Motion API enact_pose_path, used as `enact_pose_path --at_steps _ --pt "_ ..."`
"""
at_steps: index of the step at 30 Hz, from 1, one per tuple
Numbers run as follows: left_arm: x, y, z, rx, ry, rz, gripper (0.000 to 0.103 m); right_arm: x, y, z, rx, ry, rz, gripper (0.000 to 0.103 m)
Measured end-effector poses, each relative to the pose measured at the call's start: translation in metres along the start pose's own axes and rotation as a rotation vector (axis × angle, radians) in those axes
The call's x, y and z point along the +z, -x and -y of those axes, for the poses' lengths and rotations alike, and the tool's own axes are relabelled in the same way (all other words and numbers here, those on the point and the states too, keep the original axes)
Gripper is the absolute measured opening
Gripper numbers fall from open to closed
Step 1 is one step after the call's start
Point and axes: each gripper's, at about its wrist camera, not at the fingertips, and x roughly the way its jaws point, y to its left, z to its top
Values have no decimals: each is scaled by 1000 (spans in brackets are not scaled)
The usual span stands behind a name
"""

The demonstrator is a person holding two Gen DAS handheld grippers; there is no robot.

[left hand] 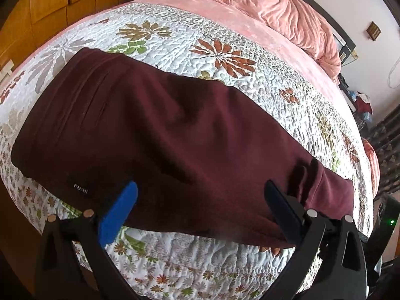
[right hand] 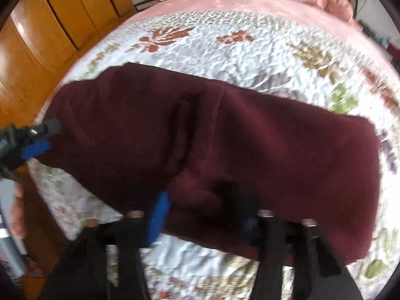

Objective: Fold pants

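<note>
Dark maroon pants (left hand: 175,135) lie flat across a floral quilt (left hand: 225,37), folded lengthwise, waist at the left with a small label. My left gripper (left hand: 200,200) is open, its jaws wide apart just above the pants' near edge, holding nothing. In the right wrist view the pants (right hand: 250,145) fill the middle, blurred. My right gripper (right hand: 200,205) is open over the near edge of the cloth, with a raised fold between its fingers. The left gripper also shows at the left edge of that view (right hand: 37,137).
The quilt covers a bed with a pink sheet and a crumpled pink blanket (left hand: 275,7) at the far end. Wooden wardrobes (right hand: 50,25) stand at the left. Clutter and a patterned rug (left hand: 385,145) lie at the right of the bed.
</note>
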Motion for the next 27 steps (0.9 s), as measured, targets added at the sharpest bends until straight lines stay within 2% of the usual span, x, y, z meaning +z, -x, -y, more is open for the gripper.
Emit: enact_pose_path --at_steps 2,9,11,15,17,18,21,22,23,27 --pt "0 -2 -2 -1 6 -4 100 2 5 0 7 -3 9 25" --pt "0 -4 -5 -3 11 -5 100 21 55 -12 152 -5 142 24" --pt "0 -5 -7 -7 23 -9 100 27 51 -21 216 -4 129 24" --pt "0 -4 -9 1 29 -5 100 29 18 -40 248 14 83 24" --pt "0 -3 -10 7 28 -5 100 26 -8 -46 193 27 20 24" --pt "0 -3 -10 9 29 -4 100 23 -22 -49 138 49 -27 25" --pt "0 -1 -7 12 22 -2 100 16 -25 -50 128 77 -23 32" --pt "0 -1 -5 13 19 -3 100 16 -21 -50 138 84 -26 42" --pt "0 -2 -3 12 16 -5 100 17 -16 -47 156 79 -31 57" --pt "1 -4 18 -5 -18 -5 100 13 31 -13 233 7 30 66"
